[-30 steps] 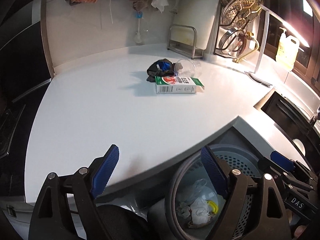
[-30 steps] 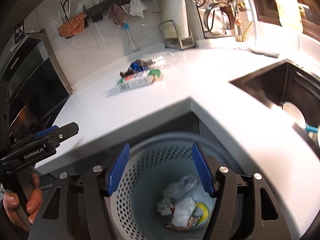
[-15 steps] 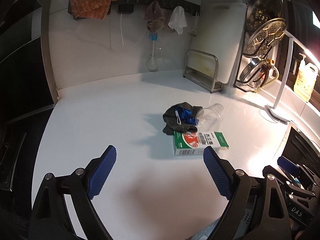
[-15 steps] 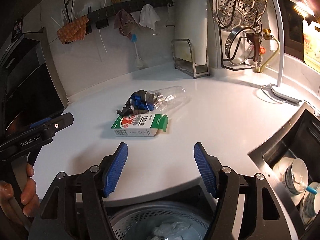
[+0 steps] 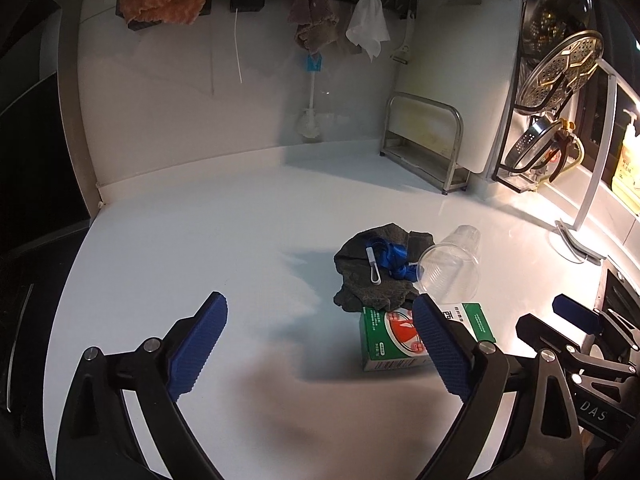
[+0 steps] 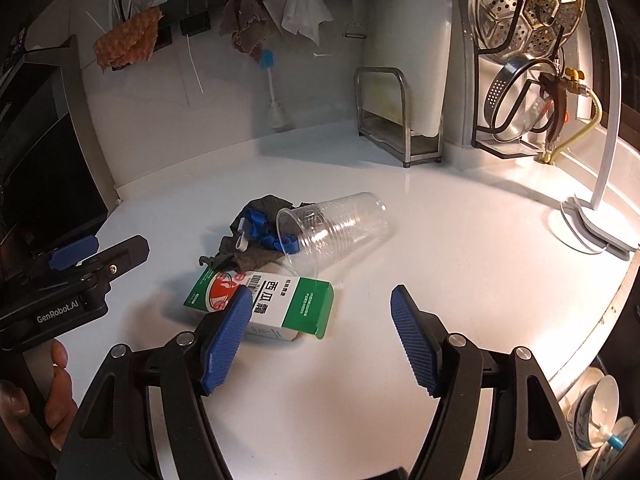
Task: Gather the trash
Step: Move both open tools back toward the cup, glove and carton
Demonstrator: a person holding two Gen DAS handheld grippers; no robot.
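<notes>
On the white counter [image 6: 460, 248], a clear cup [image 6: 336, 228] lies at 12 o'clock of the green box [image 6: 272, 308], half hiding a grey cloth [image 6: 256, 252]. Both the left gripper [image 5: 320, 336] and the right gripper [image 6: 320, 332] have just been opening, nothing between.

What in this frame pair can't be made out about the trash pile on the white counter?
- Green and white cardboard box: left wrist view, its right half sits behind a blue claw pad; right wrist view, its near corner sits behind that claw's pad.
- Blue crumpled item on the dark grey cloth: too bunched to identify.
- Cloth's far side: right wrist view, covered by the clear plastic cup.
- Bin: outside both views.
</notes>
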